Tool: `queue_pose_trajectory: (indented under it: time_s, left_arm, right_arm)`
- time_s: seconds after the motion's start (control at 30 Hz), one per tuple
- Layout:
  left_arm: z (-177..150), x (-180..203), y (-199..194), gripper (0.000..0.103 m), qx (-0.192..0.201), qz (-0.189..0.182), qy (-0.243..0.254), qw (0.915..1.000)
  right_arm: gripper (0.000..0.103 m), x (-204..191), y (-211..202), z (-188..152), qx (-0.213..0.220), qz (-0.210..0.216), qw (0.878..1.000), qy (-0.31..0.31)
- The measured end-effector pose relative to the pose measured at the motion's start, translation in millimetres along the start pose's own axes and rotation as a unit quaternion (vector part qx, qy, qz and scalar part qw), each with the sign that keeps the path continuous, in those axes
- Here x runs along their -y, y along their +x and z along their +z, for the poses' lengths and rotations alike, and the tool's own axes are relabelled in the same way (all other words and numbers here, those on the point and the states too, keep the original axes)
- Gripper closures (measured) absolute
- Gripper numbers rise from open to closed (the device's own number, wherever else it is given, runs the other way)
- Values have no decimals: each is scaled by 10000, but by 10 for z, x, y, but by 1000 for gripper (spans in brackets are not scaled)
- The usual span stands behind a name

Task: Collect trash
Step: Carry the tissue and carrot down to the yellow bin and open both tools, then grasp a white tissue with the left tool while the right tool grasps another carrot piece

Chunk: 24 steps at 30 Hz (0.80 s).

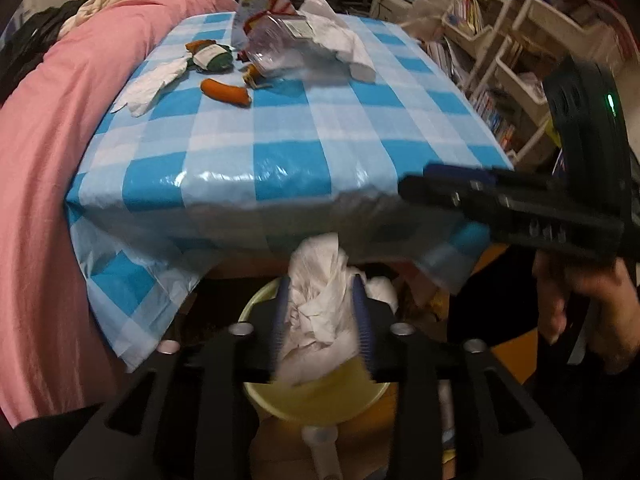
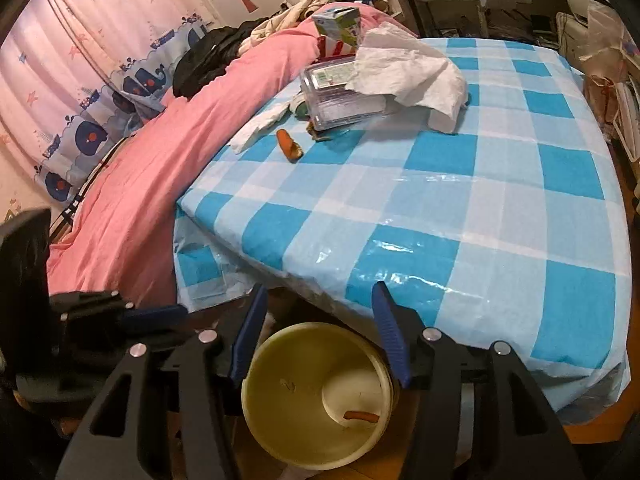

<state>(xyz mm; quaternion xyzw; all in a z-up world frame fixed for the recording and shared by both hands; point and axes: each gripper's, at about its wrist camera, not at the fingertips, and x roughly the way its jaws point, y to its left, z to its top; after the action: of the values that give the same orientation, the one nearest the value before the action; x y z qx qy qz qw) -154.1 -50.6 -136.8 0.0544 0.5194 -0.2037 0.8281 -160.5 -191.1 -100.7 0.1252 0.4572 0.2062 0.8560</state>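
Left gripper [image 1: 320, 320] had its jaws loose around a crumpled tissue [image 1: 320, 300] over the yellow bin [image 2: 316, 396], right gripper [image 2: 320, 336] open and empty, while wrappers, carton [image 2: 338, 26] and carrot bits [image 2: 290, 145] sat on the far tabletop [image 2: 440, 208].

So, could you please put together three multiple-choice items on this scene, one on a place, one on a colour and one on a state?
1. Where is the yellow bin?
A. On the table
B. Below the table's near edge
C. On the pink bedding

2. What colour is the checked tablecloth?
A. Blue and white
B. Red and white
C. Green and yellow

3. What is between the jaws of the left gripper?
A. Nothing
B. A carrot piece
C. A crumpled white tissue

Answers: 1 B, the bin sits under the cloth's overhanging edge in both views. 2 A, blue and white squares cover the table. 3 C, the tissue sits between the blue pads, above the bin.
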Motion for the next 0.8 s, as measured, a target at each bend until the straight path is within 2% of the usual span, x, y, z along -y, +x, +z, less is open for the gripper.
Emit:
queue_pose_trajectory:
  time_s: [0.1, 0.27, 0.37, 0.53, 0.63, 0.8]
  left_arm:
    - [-24, 38, -25, 46, -2, 33, 71, 10000]
    - [7, -49, -100, 44, 177, 115, -124, 9997]
    - [60, -196, -228, 41, 537, 140, -455, 9974]
    - [149, -443, -421, 36, 1093, 503, -949, 9882]
    - [253, -554, -494, 34, 1283, 777, -991, 9837]
    - [480, -743, -559, 32, 1479, 1025, -1013, 9784]
  right_arm:
    - [50, 9, 11, 1, 21, 4, 10000, 38]
    - [50, 4, -3, 7, 63, -9, 10000, 20]
    - [50, -3, -2, 6, 84, -42, 10000, -1]
    - [50, -73, 0, 11, 147, -83, 9997, -193]
    - [50, -140, 20, 19, 191, -81, 9992, -344]
    - [50, -222, 67, 40, 205, -100, 9985, -504]
